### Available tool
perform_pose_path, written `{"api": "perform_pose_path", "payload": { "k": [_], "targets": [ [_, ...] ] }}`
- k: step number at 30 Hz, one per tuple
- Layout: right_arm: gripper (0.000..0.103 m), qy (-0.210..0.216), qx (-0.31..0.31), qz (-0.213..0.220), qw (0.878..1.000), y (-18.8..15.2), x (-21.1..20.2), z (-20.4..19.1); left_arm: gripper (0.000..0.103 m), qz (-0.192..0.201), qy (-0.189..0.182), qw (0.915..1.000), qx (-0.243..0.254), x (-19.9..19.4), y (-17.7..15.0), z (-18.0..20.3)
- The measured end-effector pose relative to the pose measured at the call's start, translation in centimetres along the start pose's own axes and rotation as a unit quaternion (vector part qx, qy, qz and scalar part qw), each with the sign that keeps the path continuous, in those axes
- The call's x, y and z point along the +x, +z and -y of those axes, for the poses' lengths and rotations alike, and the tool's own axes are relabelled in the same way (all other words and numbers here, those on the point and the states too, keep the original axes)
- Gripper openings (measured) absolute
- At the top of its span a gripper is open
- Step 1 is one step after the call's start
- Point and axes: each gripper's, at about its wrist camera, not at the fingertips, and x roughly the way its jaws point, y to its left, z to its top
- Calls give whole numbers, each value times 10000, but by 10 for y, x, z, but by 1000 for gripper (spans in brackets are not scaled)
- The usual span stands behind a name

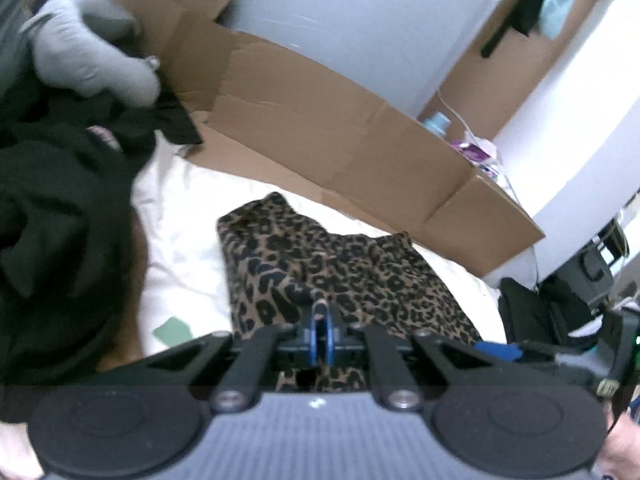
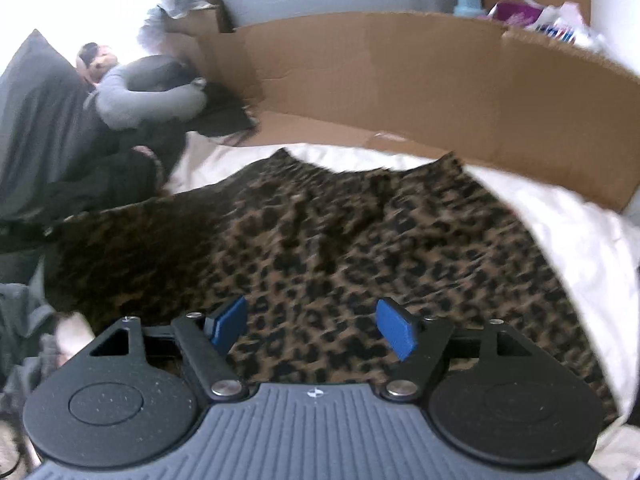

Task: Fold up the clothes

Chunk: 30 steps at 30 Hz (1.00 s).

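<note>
A leopard-print garment (image 1: 344, 276) lies spread on the white bedding (image 1: 180, 232). My left gripper (image 1: 322, 320) is shut, its blue pads pressed together on a raised fold of that cloth at its near edge. In the right wrist view the same leopard-print garment (image 2: 320, 232) fills the middle. My right gripper (image 2: 312, 326) hovers just over it with its blue pads (image 2: 396, 330) wide apart and nothing pinched between them. The other gripper's black body (image 1: 616, 344) shows at the right edge of the left wrist view.
A flattened cardboard box (image 1: 320, 128) runs along the far side of the bed. A heap of black clothes (image 1: 60, 200) and a grey garment (image 1: 88, 60) lie at the left. White bedding (image 2: 568, 232) shows to the right of the garment. A dark bag (image 1: 536, 312) sits beyond the bed.
</note>
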Motion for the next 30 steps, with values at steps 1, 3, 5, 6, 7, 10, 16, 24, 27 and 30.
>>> {"api": "perform_pose_path", "payload": {
  "k": [1,3,5,6,7,10,16,24,27,30],
  "targets": [
    [77,72,37,49,10000,-4,0,-3,5,-61,2,10000,63,4,2,6],
    [77,143,-12,157,9998,-9,0,-13,5,-190,20,9997,160,11,4,18],
    [77,231,-70,262,9994,-13,-3,-19,5,-324,46,9991,269,18,5,28],
    [77,310,21,323,9990,-14,-5,-20,5,-345,89,9989,319,22,5,33],
    [77,406,74,354,9985,-16,-6,-21,5,-363,128,9986,367,25,6,37],
    [77,583,237,423,9971,-18,-8,-22,5,-389,56,9985,371,41,2,47],
    [76,689,407,496,9956,-20,-1,-26,5,-583,-196,9977,290,70,-17,63],
    [75,733,590,486,9944,-26,13,-40,5,-722,-250,9969,170,85,-26,78],
    [69,756,605,491,9941,-26,19,-45,5,-764,-249,9967,104,86,-30,81],
    [62,768,627,472,9940,-23,26,-52,5,-787,-261,9965,77,85,-34,85]
  ]
}}
